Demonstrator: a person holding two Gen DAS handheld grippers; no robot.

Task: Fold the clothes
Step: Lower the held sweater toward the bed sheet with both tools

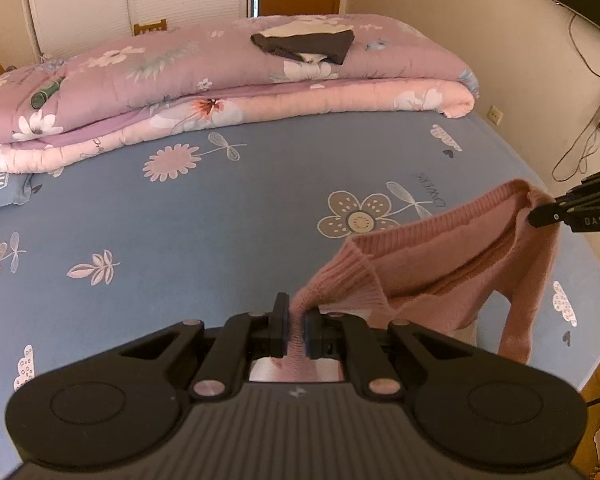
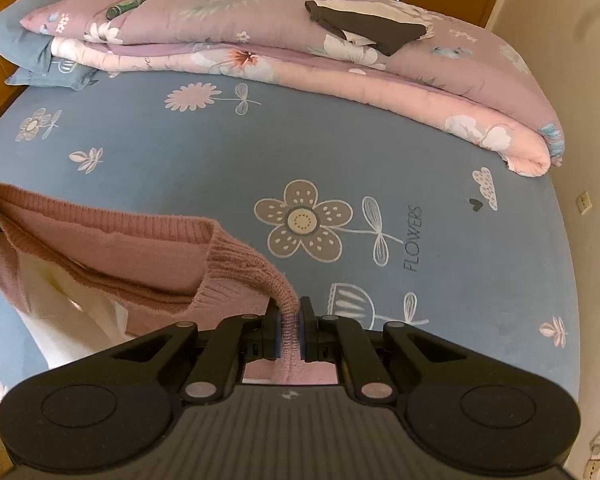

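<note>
A pink knitted sweater hangs in the air between my two grippers, above the blue flowered bed sheet. My left gripper is shut on one ribbed edge of the sweater. My right gripper is shut on the other ribbed edge of the sweater. The right gripper also shows in the left wrist view, pinching the far end of the sweater. A white lining or garment shows under the sweater. The rest of the sweater hangs below, hidden by the gripper bodies.
A folded pink floral quilt lies along the far side of the bed, with a dark and white garment and a green tube on it. A blue pillow lies at the headboard. Wall and cables stand to the right.
</note>
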